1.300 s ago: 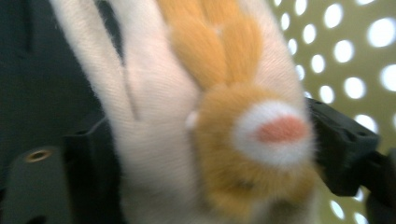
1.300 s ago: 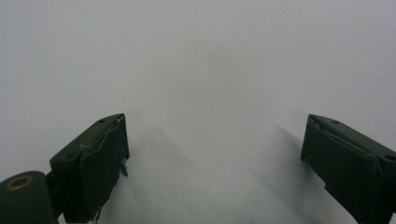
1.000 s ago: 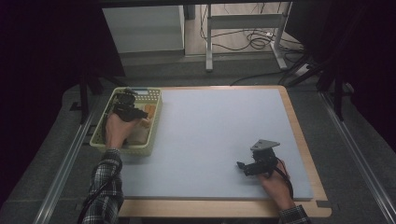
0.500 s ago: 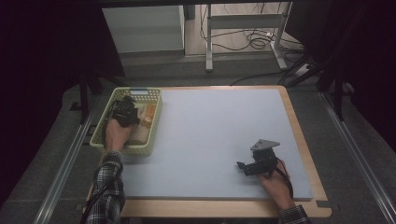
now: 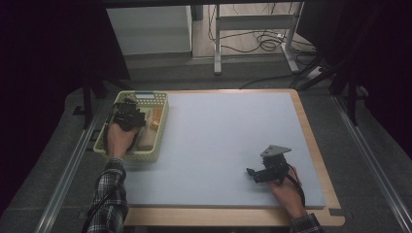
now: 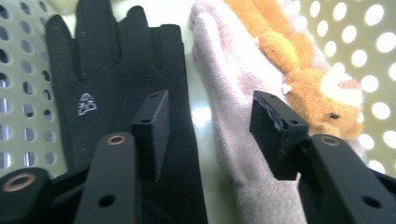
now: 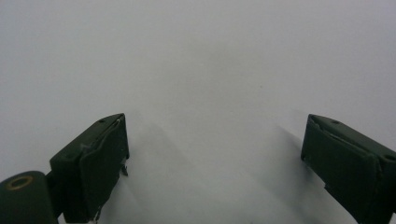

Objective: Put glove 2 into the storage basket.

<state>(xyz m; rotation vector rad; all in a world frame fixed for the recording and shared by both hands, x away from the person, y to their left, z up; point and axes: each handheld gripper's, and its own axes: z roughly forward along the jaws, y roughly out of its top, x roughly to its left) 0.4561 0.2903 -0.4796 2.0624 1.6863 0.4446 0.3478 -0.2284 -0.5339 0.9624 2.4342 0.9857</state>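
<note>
My left gripper (image 5: 127,114) is down inside the pale green perforated basket (image 5: 145,156). In the left gripper view its jaws (image 6: 210,112) stand apart and have just been opening. They hang over a black glove (image 6: 107,60) and a pale pink glove (image 6: 229,79) lying side by side. The gloves' inner edges lie between the pads, which press on nothing. An orange plush toy (image 6: 289,51) rests against the pink glove. My right gripper (image 5: 251,174) rests on the light blue mat (image 5: 218,131) at the front right, open (image 7: 215,140), with bare mat between its pads.
The basket's holed wall (image 6: 23,70) rises close on both sides of the left gripper. The mat lies on a wooden board (image 5: 316,145). Dark floor, metal rails and a table frame with cables (image 5: 262,39) lie beyond.
The left hand has shifted very slightly inside the basket. The right hand has kept still.
</note>
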